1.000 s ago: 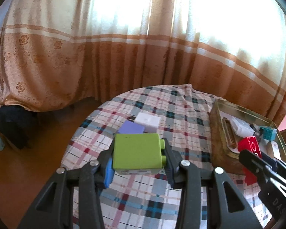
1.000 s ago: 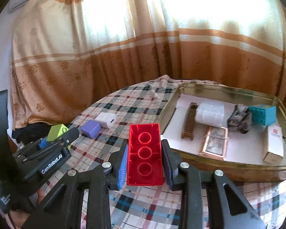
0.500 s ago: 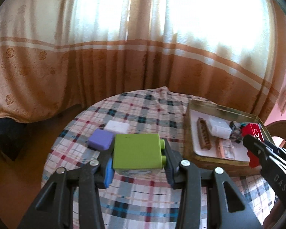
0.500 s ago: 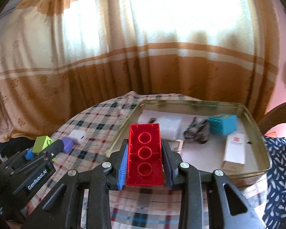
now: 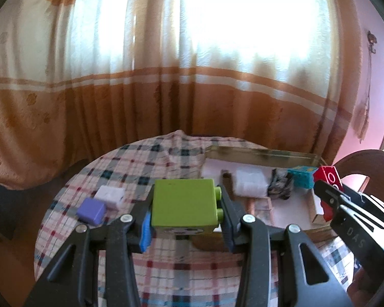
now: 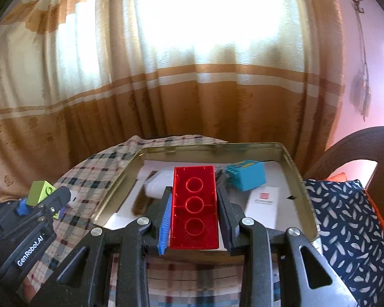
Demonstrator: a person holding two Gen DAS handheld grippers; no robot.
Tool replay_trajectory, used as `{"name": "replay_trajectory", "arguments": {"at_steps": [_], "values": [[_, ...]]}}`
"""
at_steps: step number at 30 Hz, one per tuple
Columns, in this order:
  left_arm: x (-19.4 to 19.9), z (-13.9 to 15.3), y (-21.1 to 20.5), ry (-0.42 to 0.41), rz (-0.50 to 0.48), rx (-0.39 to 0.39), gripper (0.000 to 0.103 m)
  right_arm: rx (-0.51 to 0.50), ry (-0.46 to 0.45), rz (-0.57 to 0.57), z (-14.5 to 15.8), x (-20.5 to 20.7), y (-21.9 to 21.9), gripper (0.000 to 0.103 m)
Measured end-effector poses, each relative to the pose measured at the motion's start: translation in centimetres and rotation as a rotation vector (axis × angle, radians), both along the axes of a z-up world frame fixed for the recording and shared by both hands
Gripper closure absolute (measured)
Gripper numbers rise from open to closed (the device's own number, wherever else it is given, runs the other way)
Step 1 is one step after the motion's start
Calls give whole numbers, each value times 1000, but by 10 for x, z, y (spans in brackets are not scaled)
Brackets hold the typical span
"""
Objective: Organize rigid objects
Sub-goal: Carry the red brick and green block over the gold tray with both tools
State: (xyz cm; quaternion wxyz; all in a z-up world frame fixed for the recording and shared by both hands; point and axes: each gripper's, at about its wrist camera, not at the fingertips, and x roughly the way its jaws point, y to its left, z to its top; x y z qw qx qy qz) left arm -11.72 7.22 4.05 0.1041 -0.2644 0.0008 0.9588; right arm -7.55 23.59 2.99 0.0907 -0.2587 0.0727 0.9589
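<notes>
The left tool (image 5: 185, 218) grips a green block (image 5: 183, 206) above the plaid table (image 5: 140, 158); the right tool (image 6: 194, 220) clamps a red brick (image 6: 194, 204) over the metal tray (image 6: 298, 179), crowded with a teal block (image 6: 247, 179) and white box (image 6: 262, 202).

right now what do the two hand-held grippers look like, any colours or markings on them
Both are matte black plastic with silver screws on the finger arms. Each hand-held gripper, the left and the right, has one ribbed blue pad and one dark pad. The left body reads "GenRobot.AI" in white; the right shows embossed letters "DAS". No cables or sleeves show.
</notes>
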Motion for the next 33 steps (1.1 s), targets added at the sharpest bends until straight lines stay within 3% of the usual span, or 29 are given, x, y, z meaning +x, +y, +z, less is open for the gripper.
{"name": "replay_trajectory", "arguments": {"at_steps": [16,33], "values": [[-6,3,64,12,-106,-27,61,3,-4,-108,2,1,58,68],[-23,-5,102,-10,-127,-57,61,19,-20,-148,-1,-15,87,68]]}}
